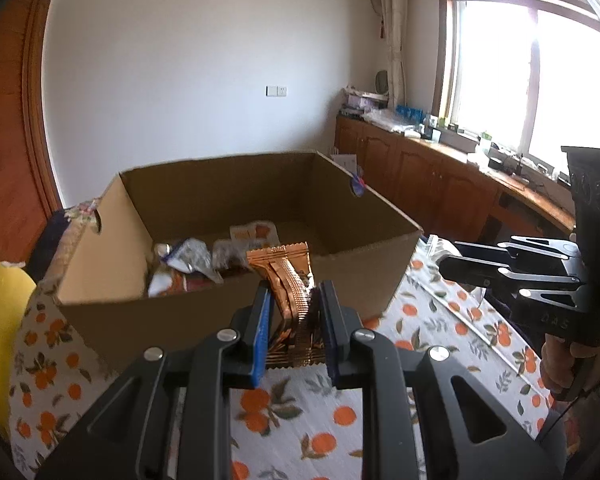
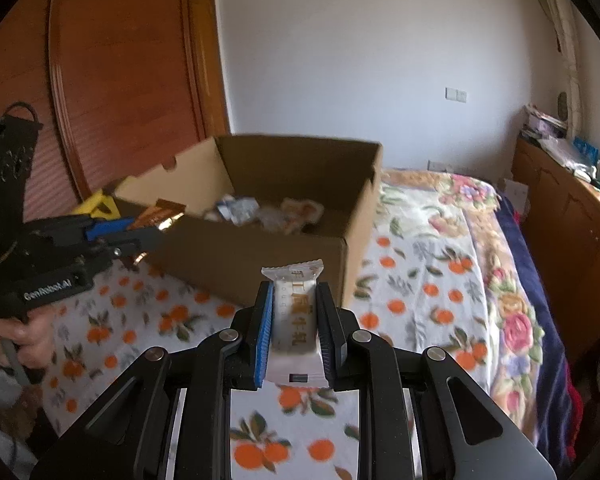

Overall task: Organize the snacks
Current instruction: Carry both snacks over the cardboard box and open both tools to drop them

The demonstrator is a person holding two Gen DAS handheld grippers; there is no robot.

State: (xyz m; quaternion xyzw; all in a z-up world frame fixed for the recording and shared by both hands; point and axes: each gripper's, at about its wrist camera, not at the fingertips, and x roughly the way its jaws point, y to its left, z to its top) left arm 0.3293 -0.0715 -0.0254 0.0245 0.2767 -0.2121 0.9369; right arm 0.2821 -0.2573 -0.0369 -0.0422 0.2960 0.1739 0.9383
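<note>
Snacks clamped: left gripper [image 1: 294, 304] copper packets [image 1: 290, 280], right gripper [image 2: 294, 304] white bar [image 2: 294, 320].

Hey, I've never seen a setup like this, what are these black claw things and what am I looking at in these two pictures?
Those are two hand-held grippers, each squeezed by a person's hand, with a camera looking along the fingers. One picture is from the left hand-held gripper, which pinches a copper packet. The other is from the right hand-held gripper, which pinches a white packet. Ahead, a cardboard box that already holds some snacks sits on an orange-print cloth.
</note>
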